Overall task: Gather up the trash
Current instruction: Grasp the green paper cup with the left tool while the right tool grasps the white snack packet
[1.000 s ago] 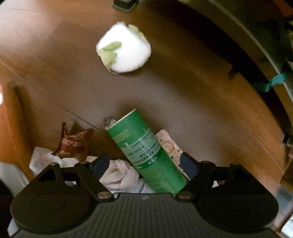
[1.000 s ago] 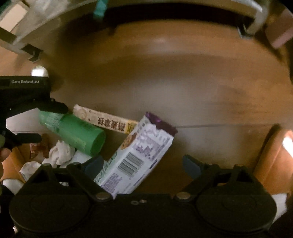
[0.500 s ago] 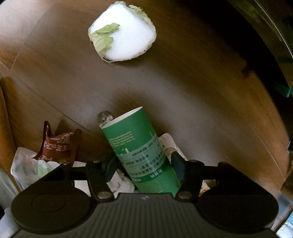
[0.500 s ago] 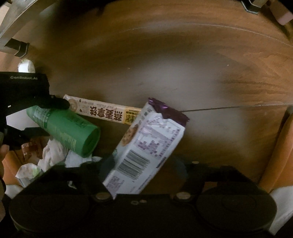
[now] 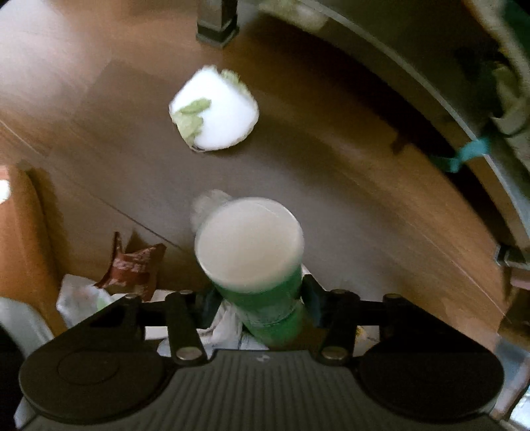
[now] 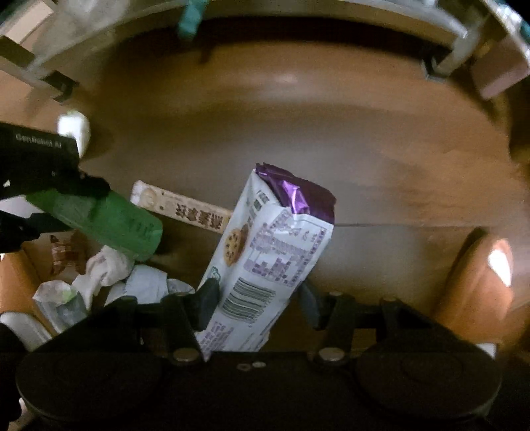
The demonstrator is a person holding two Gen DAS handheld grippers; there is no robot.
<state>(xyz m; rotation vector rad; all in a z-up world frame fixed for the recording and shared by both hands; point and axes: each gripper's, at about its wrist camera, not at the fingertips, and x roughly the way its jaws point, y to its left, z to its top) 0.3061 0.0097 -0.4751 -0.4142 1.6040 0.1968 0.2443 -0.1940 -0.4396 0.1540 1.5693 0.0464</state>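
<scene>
My left gripper (image 5: 260, 301) points down at the wooden floor, jaws closing, pads pressed on a green tube (image 5: 251, 245) whose white end faces the camera. The tube is off the floor, above crumpled tissue (image 5: 228, 328). My right gripper (image 6: 258, 298) also points down, jaws closing, pads pressed on a white and purple cookie packet (image 6: 275, 245) that stands up between its fingers. The green tube (image 6: 109, 222) shows at the left of the right wrist view too. On the floor lie a white crumpled ball with green bits (image 5: 215, 112), a brown wrapper (image 5: 132, 268) and a long beige bar wrapper (image 6: 185, 212).
More tissues (image 6: 109, 268) and a plastic bag (image 6: 59, 298) lie in a heap near both grippers. A dark furniture leg (image 5: 217, 26) stands at the top, and a grey frame (image 5: 430, 89) with a teal strap (image 5: 463, 155) curves along the right. Orange objects (image 5: 20, 248) (image 6: 473, 275) flank the heap.
Both grippers closed from wide open onto their items and rose. The green tube tipped up so its white end faces the camera. The cookie packet came up off the floor.
</scene>
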